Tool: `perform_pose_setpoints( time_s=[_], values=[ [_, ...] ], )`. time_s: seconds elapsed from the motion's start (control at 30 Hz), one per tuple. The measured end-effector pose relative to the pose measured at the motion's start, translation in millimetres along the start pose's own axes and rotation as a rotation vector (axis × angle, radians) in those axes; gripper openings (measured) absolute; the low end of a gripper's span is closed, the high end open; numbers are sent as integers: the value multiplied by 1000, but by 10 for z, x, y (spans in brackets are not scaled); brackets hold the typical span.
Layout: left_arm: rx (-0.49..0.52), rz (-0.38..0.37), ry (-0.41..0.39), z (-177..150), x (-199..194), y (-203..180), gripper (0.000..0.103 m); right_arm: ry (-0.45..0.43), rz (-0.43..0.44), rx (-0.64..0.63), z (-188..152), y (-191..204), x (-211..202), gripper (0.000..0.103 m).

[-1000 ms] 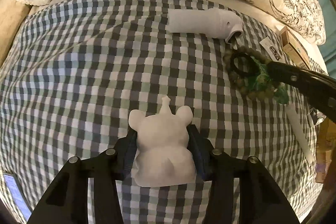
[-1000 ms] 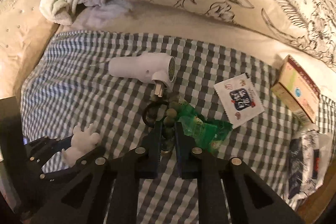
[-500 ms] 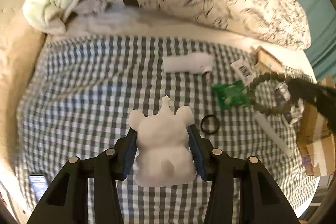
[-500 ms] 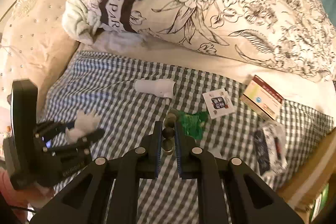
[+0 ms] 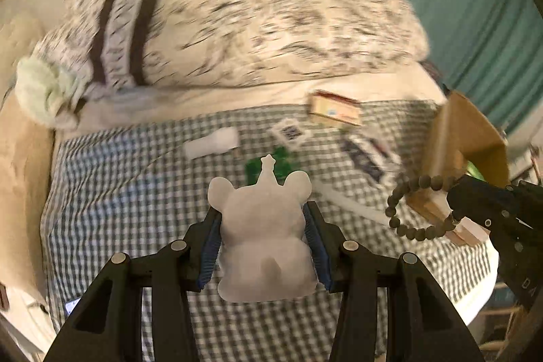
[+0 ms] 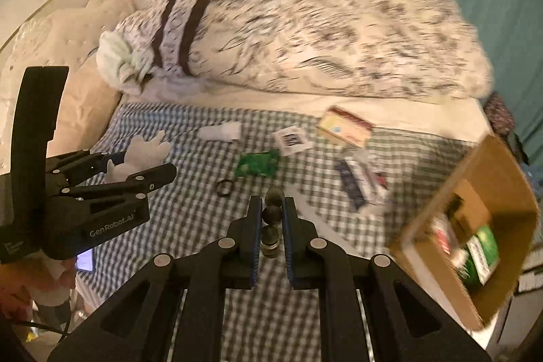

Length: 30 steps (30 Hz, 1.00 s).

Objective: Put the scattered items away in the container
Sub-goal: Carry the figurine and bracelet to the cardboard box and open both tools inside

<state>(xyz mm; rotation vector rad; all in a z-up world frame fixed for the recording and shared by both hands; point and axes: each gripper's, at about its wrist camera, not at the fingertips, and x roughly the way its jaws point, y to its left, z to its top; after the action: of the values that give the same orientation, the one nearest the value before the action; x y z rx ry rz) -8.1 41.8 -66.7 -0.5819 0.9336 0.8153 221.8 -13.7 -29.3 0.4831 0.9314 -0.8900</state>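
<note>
White and matte, the bear figurine [image 5: 266, 236] sits pinched between the blue pads of the left tongs [image 5: 266, 246], its back to the camera, held above the checked bedspread [image 5: 135, 209]. Ahead of those tongs lie a white hair dryer [image 5: 212, 143] and, past the figurine's crown, a green packet [image 5: 268, 165]. Further right rest a white barcode sachet [image 5: 290, 133], a cream carton [image 5: 334, 107] and a dark-printed plastic pouch [image 5: 364, 158].

The right tongs [image 6: 271, 226] are pressed together on a bead bracelet [image 5: 419, 206], whose loop hangs free to their left in the left wrist view. Just ahead of them on the bedspread lies a small black ring [image 6: 224, 187].

To the right of both tongs, at the bed's edge, stands the cardboard box [image 6: 488, 165], tilted in view with its opening showing. Inside it are a green package [image 6: 482, 251] and some reddish and brown items, too blurred to name. A floral duvet [image 6: 305, 33] is heaped behind everything.
</note>
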Motion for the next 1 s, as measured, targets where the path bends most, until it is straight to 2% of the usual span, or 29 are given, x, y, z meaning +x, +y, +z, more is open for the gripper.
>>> perform_pose_setpoints(
  time_s=[0.3,0.5,0.73,1.0],
  values=[
    [160,-122,-36,175,-154,-1225,48,-74,-142,116,-299,-874,-749,11],
    [227,-185,-59,331,-182,-2090,48,-95,-202,163,-373,-1569,-1056,11],
    [292,-215,-56,436,21,-2894,48,-71,-211,204,-481,-2287,-1033,11],
    [319,-212,30,422,477,-3354,48,-13,-187,247,-659,-2806,-809,11]
  ],
)
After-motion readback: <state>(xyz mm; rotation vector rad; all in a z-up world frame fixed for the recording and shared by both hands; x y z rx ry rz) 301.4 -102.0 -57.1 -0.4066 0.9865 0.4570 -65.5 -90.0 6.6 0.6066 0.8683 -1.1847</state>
